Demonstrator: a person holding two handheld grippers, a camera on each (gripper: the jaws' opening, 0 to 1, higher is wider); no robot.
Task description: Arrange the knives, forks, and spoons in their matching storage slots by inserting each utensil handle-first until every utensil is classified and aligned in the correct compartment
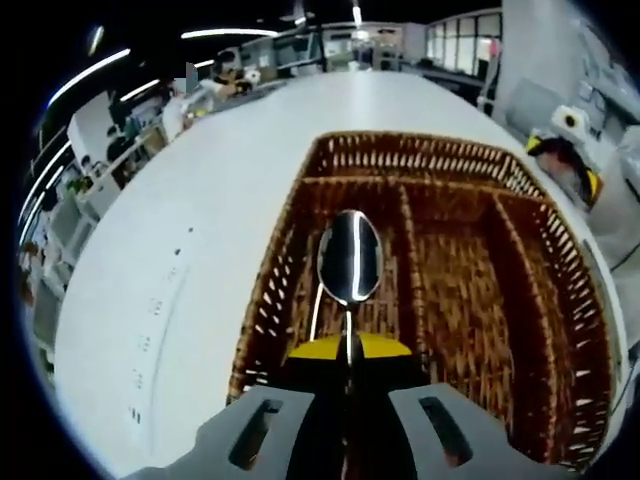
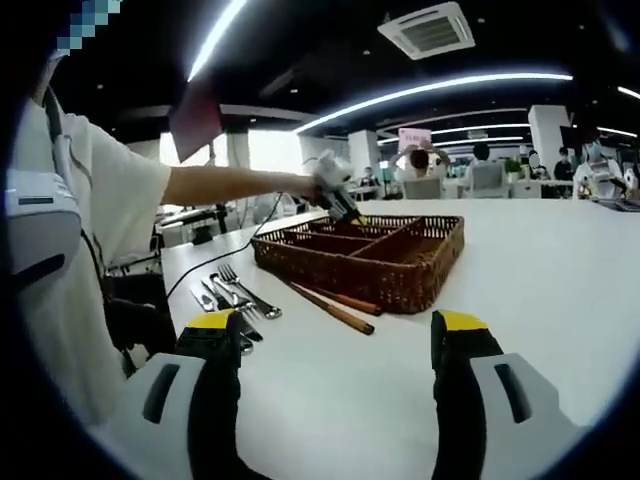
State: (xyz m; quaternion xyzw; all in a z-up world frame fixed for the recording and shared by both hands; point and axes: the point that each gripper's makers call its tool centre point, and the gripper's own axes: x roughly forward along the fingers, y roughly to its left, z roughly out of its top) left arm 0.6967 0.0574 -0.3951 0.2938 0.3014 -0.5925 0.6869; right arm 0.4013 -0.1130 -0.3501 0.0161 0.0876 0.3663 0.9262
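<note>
My left gripper (image 1: pixel 349 352) is shut on a shiny metal spoon (image 1: pixel 349 257), whose bowl points forward over the left long compartment of the brown wicker tray (image 1: pixel 272 275). In the right gripper view the same tray (image 2: pixel 400 272) stands on the white table, and the left gripper (image 2: pixel 348 212) hovers above its far end at the end of a person's outstretched arm. My right gripper (image 2: pixel 338 335) is open, low over the table and well short of the tray, with nothing between its yellow-tipped jaws. Several forks and knives (image 2: pixel 235 295) lie loose on the table left of the tray.
Two wooden-handled utensils (image 2: pixel 335 305) lie against the tray's near side. The person's body (image 2: pixel 70 260) stands at the left of the right gripper view. The table's edge (image 1: pixel 110 300) curves along the left. People and desks sit far behind.
</note>
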